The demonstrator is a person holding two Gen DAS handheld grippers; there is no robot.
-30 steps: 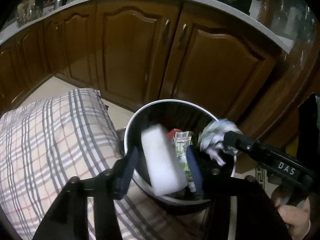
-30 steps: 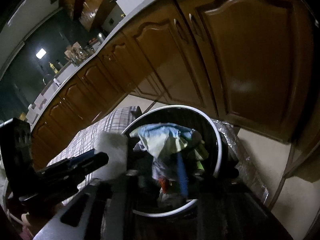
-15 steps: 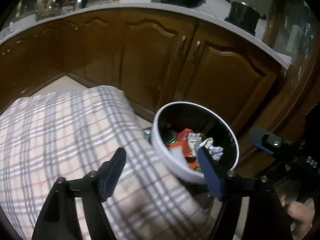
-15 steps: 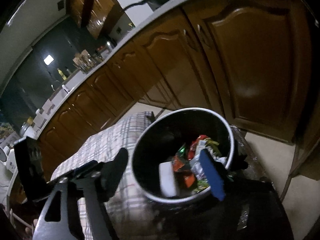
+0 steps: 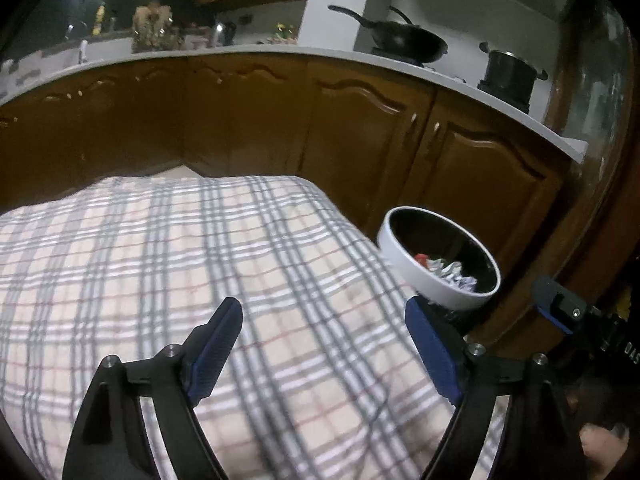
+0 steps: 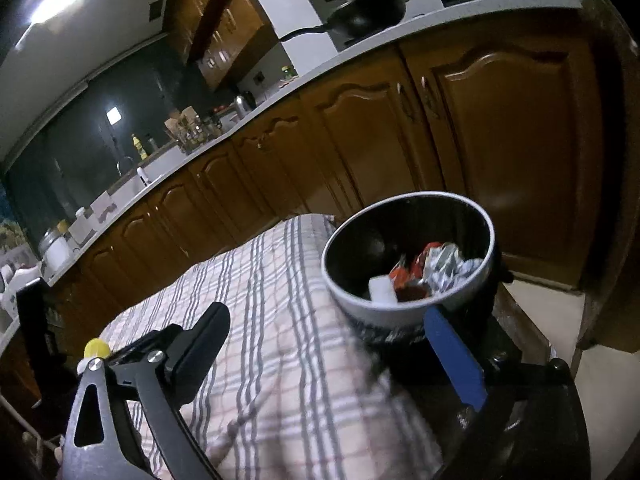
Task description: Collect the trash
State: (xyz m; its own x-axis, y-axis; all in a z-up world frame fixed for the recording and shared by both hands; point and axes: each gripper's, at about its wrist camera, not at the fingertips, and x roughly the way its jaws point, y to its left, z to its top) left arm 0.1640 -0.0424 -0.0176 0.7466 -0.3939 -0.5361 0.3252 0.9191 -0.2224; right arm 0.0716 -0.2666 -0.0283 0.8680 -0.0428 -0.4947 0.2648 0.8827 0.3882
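Observation:
A round bin with a pale rim [image 5: 404,256] [image 6: 360,304] stands beside the checked tablecloth's right end. Inside it lie a white block [image 6: 382,290], red wrappers [image 6: 420,264] and a crumpled paper wad [image 5: 460,276] [image 6: 452,268]. My left gripper [image 5: 324,344] is open and empty over the cloth, left of and nearer than the bin. My right gripper [image 6: 340,344] is open and empty, just short of the bin's near rim. The right gripper's tip [image 5: 556,304] shows at the right edge of the left wrist view.
A checked tablecloth [image 5: 160,272] [image 6: 280,320] covers the table. Brown cabinet doors [image 5: 360,128] [image 6: 500,140] run behind under a white counter [image 5: 440,76] with a black wok [image 5: 404,42] [image 6: 364,12] and a pot [image 5: 508,72]. The floor [image 6: 592,380] lies right of the bin.
Both grippers let go of their trash, the white block and the paper wad, into the bin. Both then drew back and up from the bin, open and empty.

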